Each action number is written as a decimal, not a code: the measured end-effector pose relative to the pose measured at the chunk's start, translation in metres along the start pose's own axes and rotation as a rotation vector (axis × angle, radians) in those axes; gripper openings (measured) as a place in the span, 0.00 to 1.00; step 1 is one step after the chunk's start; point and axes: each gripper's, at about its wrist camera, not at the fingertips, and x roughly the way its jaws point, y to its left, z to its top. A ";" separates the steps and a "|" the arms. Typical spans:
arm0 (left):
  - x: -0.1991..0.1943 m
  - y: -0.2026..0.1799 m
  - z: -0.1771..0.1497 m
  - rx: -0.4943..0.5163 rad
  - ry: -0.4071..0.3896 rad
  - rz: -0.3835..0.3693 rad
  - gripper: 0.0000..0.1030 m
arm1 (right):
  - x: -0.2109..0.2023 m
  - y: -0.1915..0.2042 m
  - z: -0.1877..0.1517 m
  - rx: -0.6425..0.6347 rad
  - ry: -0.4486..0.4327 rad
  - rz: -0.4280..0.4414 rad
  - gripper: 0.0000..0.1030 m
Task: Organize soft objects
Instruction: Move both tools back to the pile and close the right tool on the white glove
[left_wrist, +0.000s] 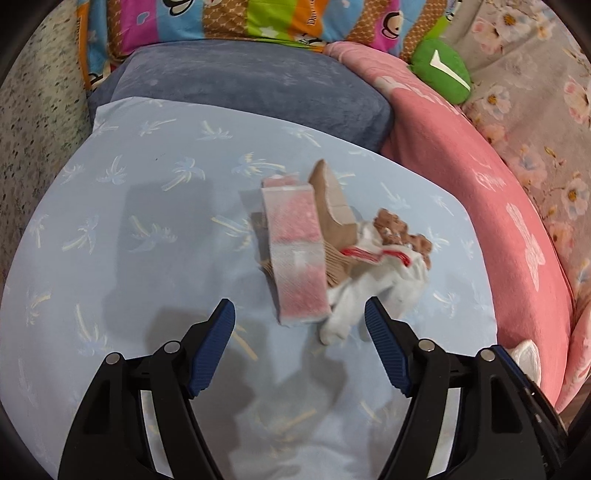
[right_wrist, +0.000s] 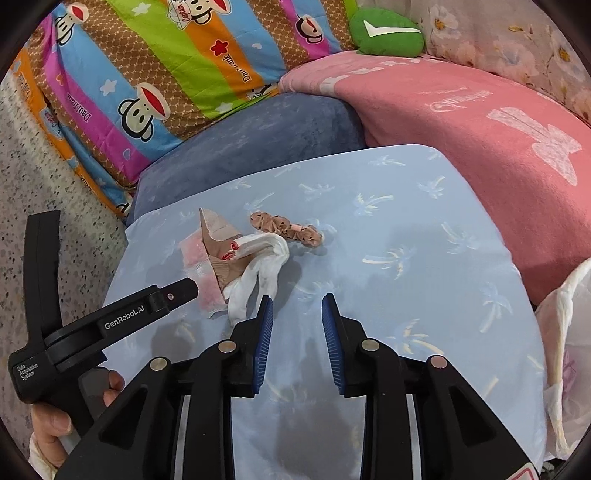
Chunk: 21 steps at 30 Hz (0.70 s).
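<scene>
A small heap of socks lies on the pale blue palm-print cloth (left_wrist: 110, 229) (right_wrist: 406, 229). A pink and white sock (left_wrist: 295, 243) (right_wrist: 195, 258) lies on top at the left, a tan sock (left_wrist: 332, 206) (right_wrist: 221, 236) under it, a white sock with red stripes (left_wrist: 369, 291) (right_wrist: 258, 273) to the right, and a brown dotted sock (left_wrist: 402, 232) (right_wrist: 284, 227) at the far side. My left gripper (left_wrist: 300, 314) is open just short of the heap, its right finger (left_wrist: 384, 332) beside the white sock's toe. My right gripper (right_wrist: 297, 306) is open with nothing in it, right of the white sock.
A grey-blue cushion (left_wrist: 240, 85) (right_wrist: 258, 133) lies behind the cloth. A pink blanket (left_wrist: 498, 206) (right_wrist: 480, 122) runs along the right. A striped cartoon quilt (right_wrist: 147, 74) and a green plush (left_wrist: 439, 70) (right_wrist: 388, 33) lie at the back. A hand (right_wrist: 55, 421) holds the left gripper's handle.
</scene>
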 end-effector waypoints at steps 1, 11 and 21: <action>0.003 0.003 0.002 -0.007 0.004 -0.005 0.67 | 0.006 0.002 0.002 -0.003 0.006 0.002 0.27; 0.026 0.013 0.014 -0.028 0.036 -0.057 0.64 | 0.059 0.020 0.017 0.006 0.055 0.004 0.27; 0.034 0.021 0.012 -0.024 0.081 -0.126 0.27 | 0.079 0.023 0.008 0.011 0.095 0.000 0.15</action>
